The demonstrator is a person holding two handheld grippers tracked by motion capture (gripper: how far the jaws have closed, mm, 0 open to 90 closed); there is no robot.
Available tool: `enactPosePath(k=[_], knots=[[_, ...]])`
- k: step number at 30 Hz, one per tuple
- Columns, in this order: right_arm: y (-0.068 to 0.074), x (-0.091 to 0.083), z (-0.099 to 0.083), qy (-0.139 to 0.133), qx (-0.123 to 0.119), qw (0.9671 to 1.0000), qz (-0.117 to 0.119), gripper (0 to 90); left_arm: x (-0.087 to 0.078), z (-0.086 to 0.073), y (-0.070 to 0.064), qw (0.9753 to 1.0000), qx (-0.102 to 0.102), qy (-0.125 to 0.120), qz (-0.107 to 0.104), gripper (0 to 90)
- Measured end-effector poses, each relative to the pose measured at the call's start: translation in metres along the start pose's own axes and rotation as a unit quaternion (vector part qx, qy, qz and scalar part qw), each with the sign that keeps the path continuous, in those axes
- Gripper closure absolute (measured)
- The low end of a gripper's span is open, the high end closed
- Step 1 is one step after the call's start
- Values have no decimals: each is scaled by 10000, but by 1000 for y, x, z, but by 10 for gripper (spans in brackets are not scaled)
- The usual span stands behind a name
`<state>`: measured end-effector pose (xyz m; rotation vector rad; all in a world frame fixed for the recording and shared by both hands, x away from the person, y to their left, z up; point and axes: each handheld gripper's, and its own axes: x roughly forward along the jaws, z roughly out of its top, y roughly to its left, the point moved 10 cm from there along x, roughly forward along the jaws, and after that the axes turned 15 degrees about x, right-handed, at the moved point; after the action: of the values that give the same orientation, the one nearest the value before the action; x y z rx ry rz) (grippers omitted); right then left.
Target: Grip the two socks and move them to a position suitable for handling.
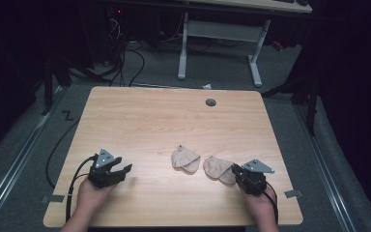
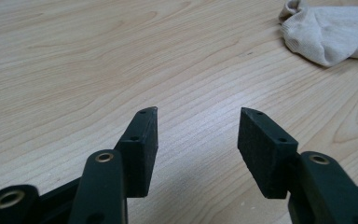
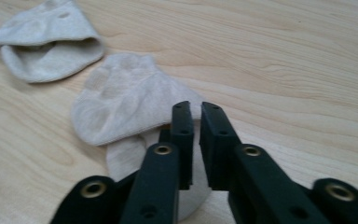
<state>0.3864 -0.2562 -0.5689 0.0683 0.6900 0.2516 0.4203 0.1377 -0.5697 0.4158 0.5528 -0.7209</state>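
Two beige ankle socks lie on the wooden table (image 1: 164, 116), near its front. The left sock (image 1: 185, 159) (image 3: 46, 42) (image 2: 326, 32) lies alone with its cuff gaping. The right sock (image 1: 217, 168) (image 3: 121, 102) lies beside it. My right gripper (image 1: 235, 170) (image 3: 196, 106) sits at that sock's near-right edge, over the cloth. Its jaws are shut to a thin slit and I see nothing between them. My left gripper (image 1: 121, 170) (image 2: 198, 112) rests low over bare wood at the front left, well away from the socks. It is open and holds nothing.
A round grey cable hole (image 1: 210, 102) sits near the table's far edge. Beyond the table a white desk frame (image 1: 220, 43) and loose cables stand on the dark floor. Each gripper's cable trails off the front edge by the person's hands.
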Motion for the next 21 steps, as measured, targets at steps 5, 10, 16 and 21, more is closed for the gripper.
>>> enactPosePath(k=[5,10,16,21], knots=[[6,6,-10,303,-184,9993,128,896,0,0,0,10000,-9,-5,-5,480],[8,12,-21,576,-222,9980,111,896,0,0,0,10000,-1,5,-3,478],[22,11,-28,674,-371,9967,275,895,0,0,0,10000,4,5,-12,477],[50,11,-34,759,-660,9932,579,895,0,0,0,10000,2,6,-8,477]])
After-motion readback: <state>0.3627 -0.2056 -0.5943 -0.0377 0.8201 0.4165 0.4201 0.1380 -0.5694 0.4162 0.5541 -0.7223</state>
